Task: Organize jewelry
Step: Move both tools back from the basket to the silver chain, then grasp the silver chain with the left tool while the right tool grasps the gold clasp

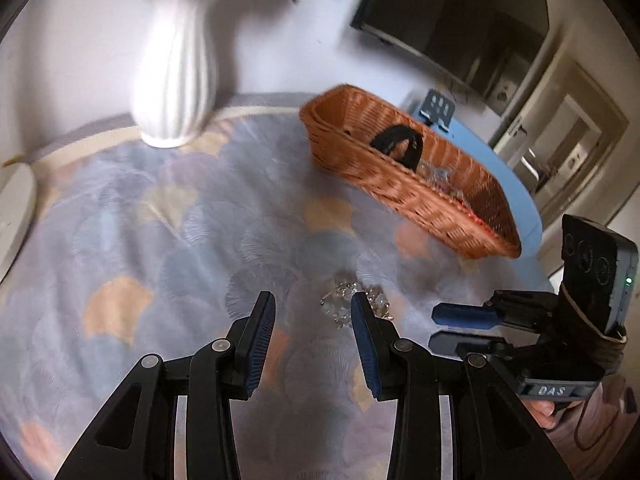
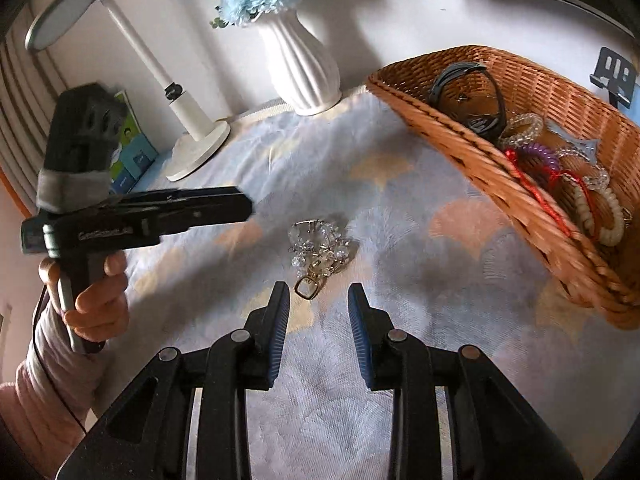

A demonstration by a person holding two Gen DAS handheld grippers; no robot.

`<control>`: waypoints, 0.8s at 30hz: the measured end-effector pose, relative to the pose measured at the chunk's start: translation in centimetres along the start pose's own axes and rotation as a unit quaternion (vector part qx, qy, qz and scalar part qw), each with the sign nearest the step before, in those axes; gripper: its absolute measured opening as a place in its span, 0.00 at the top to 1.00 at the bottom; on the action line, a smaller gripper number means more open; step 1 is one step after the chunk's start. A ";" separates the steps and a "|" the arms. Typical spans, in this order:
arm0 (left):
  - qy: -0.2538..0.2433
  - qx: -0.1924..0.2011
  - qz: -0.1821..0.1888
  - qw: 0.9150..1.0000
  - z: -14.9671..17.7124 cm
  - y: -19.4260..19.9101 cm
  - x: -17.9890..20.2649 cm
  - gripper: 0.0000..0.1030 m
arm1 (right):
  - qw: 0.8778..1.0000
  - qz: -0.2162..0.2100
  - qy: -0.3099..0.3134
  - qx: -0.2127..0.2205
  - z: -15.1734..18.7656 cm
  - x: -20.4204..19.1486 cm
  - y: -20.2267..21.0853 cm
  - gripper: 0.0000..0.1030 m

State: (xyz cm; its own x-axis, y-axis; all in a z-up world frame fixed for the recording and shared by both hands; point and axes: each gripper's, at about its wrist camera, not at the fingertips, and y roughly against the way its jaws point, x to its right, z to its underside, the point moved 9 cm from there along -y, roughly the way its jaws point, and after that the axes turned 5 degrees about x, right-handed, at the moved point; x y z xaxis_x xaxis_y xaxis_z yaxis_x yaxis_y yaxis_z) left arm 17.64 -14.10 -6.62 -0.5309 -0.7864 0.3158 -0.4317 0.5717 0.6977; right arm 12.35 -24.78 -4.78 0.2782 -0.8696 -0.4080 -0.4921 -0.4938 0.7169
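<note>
A clear crystal bead chain with a gold clasp [image 2: 318, 250] lies on the patterned cloth; it also shows in the left wrist view [image 1: 344, 304], just ahead of my left gripper's right finger. My left gripper [image 1: 313, 304] is open and empty above the cloth. My right gripper [image 2: 319, 294] is open and empty, its tips just short of the clasp. It shows in the left wrist view [image 1: 440, 326] to the right of the chain. A wicker basket [image 2: 472, 160] at the right holds several bracelets, hair ties and a black band [image 2: 476, 92].
A white ribbed vase [image 2: 300, 68] with blue flowers stands at the back. A white desk lamp [image 2: 192, 128] and a small box [image 2: 132, 140] stand at the back left. The basket [image 1: 400, 196] sits near the table's right edge, with a dark screen [image 1: 452, 12] on the wall behind.
</note>
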 end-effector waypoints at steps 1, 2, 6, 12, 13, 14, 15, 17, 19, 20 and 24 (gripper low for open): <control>-0.009 -0.008 0.004 1.000 -0.1 -0.7 0.4 0.61 | 1.000 0.000 0.001 -0.001 0.2 0.0 -0.3 0.68; -0.015 -0.012 0.005 1.000 -0.1 -1.1 0.5 0.61 | 1.000 0.002 -0.001 -0.007 0.5 0.2 -0.8 0.68; -0.045 -0.037 0.007 0.998 -0.3 -3.5 1.3 0.61 | 1.000 -0.003 -0.010 -0.013 0.4 0.4 -1.3 0.68; -0.077 -0.050 0.002 0.996 -0.1 -5.8 2.1 0.61 | 0.999 -0.020 -0.023 -0.016 0.7 0.7 -1.3 0.68; -0.086 -0.046 -0.005 0.995 -0.1 -5.8 2.3 0.61 | 0.999 -0.023 -0.022 -0.016 0.7 0.6 -1.2 0.68; -0.092 -0.045 -0.009 0.995 -0.1 -5.8 2.5 0.63 | 0.999 -0.024 -0.020 -0.015 0.7 0.5 -1.2 0.68; -0.097 -0.045 -0.013 0.994 0.0 -5.8 2.5 0.69 | 0.999 -0.025 -0.018 -0.015 0.7 0.5 -1.0 0.68; -0.096 -0.048 -0.005 0.994 0.2 -5.6 2.5 0.72 | 1.000 -0.024 -0.008 -0.013 0.8 0.2 -1.0 0.68; -0.083 -0.050 0.009 0.995 0.2 -5.4 2.4 0.72 | 1.000 -0.022 0.002 -0.013 0.8 -0.1 -1.0 0.68; -0.074 -0.050 0.019 0.996 0.3 -5.2 2.1 0.72 | 1.000 -0.021 0.006 -0.013 0.9 -0.2 -1.1 0.68; -0.068 -0.045 0.032 0.996 0.5 -5.1 1.6 0.75 | 0.999 -0.018 0.020 -0.020 1.1 -0.6 -1.5 0.68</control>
State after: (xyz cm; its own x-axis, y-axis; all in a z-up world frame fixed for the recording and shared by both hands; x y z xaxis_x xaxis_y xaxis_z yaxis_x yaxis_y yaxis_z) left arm 18.66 -18.11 -9.95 -0.6519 -0.7066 0.2752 -0.3307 0.5915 0.7354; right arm 12.02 -23.53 -6.20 0.3275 -0.8507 -0.4112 -0.4480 -0.5229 0.7251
